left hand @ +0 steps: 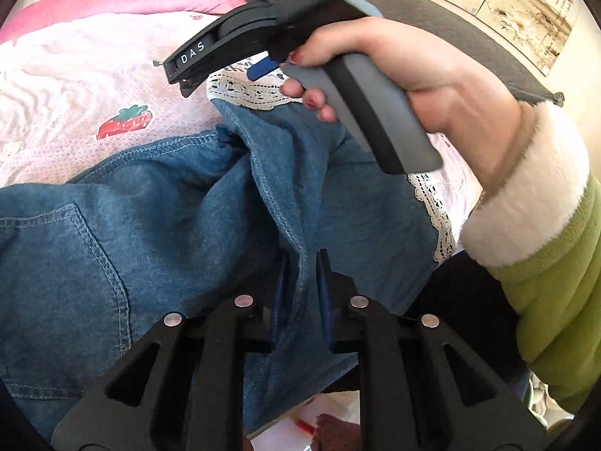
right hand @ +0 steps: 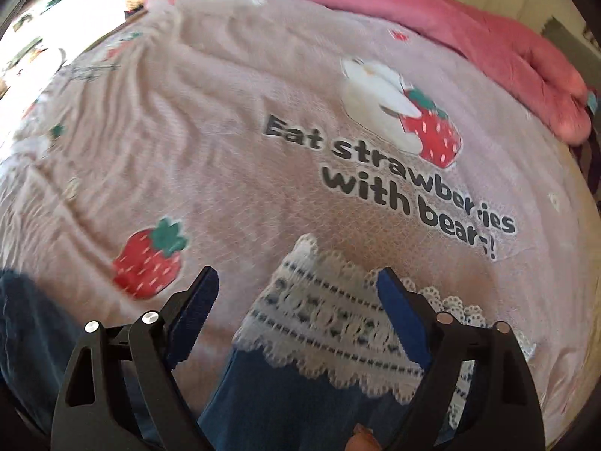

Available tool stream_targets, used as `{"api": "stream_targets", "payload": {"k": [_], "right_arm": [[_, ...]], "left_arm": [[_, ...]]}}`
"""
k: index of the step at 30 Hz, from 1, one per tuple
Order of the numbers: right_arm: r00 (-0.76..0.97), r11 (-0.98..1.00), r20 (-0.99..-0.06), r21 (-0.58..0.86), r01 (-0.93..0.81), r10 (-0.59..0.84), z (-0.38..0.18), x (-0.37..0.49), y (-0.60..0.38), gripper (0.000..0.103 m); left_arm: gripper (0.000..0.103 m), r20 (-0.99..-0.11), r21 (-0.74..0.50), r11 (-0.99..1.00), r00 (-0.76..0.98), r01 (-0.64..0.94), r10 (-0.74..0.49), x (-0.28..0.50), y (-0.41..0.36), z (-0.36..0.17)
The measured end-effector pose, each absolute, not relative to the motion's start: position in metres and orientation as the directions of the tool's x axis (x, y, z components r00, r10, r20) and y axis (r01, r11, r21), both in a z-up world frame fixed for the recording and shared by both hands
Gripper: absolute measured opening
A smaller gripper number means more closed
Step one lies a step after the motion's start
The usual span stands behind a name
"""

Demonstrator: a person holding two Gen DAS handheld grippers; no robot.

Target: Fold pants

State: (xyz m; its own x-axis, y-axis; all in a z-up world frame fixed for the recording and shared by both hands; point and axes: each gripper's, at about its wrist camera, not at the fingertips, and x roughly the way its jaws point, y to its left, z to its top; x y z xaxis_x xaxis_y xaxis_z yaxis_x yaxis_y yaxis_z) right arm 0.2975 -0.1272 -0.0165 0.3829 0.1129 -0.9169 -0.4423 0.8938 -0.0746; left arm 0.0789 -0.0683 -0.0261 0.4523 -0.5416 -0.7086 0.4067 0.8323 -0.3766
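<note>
Denim pants (left hand: 150, 218) pinched in left gripper (left hand: 302, 282) jaws.

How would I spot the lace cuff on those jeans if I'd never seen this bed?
Start at the pink bedspread printed with strawberries. The blue denim pants lie on it, and one leg ends between the right gripper fingers. That white lace cuff is the only openwork trim there.
</note>
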Motion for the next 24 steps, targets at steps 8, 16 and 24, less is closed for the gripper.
{"api": "stream_targets", "payload": {"k": [8, 16, 24], "right_arm": [[0.427, 0.879, -0.853, 0.073, -0.471, 0.3, 0.014, 0.283, -0.162, 0.008], [0.589, 0.883, -0.669, 0.247, -0.399, 0.453, 0.083, 0.222, -0.26, 0.008], [0.611, 0.916, -0.683, 0.276, -0.292, 0.401, 0.063, 0.117, -0.355, 0.008]], "left_arm": [[0.009, -0.714, -0.357, 0.84, 0.46, 0.409, -0.527, 0.078, -0.073, -0.03], [0.004, -0.709, -0.342, 0.849, 0.482, 0.404, -0.515, 0.082, -0.069, -0.027], [0.004, -0.718, -0.31, 0.831, 0.458, 0.462, -0.523, 0.072, -0.078, -0.026]]}}
